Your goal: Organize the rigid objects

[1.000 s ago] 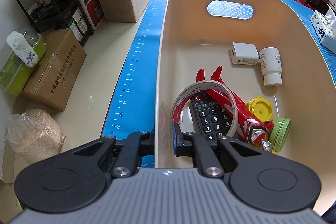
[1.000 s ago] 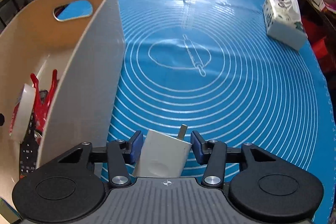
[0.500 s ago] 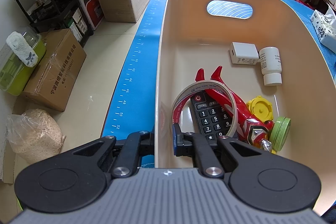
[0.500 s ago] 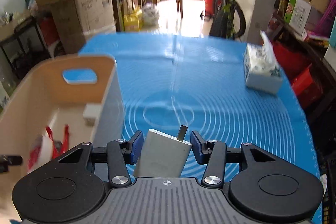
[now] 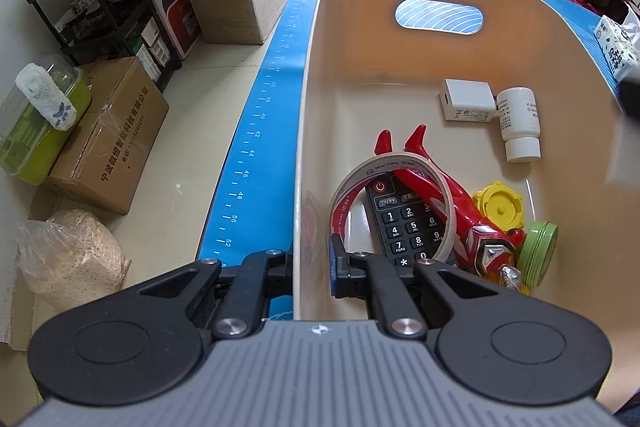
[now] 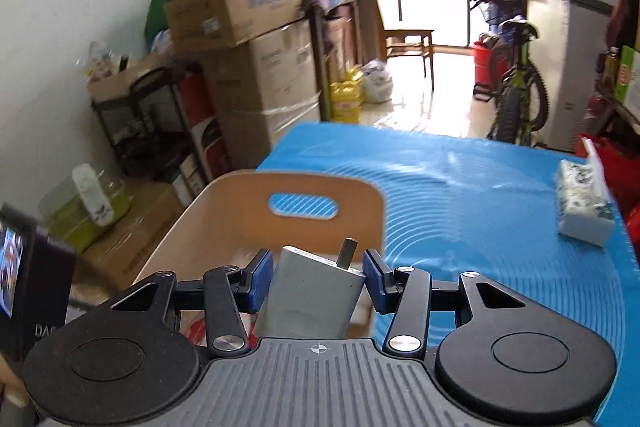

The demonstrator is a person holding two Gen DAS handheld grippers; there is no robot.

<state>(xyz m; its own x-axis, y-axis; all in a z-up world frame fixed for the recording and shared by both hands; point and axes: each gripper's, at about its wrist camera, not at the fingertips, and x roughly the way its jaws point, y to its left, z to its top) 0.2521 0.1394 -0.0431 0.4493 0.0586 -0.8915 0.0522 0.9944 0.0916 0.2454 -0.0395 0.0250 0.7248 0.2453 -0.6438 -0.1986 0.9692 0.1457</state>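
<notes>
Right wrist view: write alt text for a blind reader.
The right gripper clamps a white charger, prong up, above the near end of a beige bin. Beyond lies a blue mat with a tissue pack.

A table covered by a blue mat [image 6: 480,195] printed with white concentric rings and a ruler scale along its left edge. A beige bin [image 5: 400,67] with a handle cutout sits on the mat at about nine o'clock. A tissue pack [image 6: 584,211] lies well apart from it, near three o'clock.
</notes>
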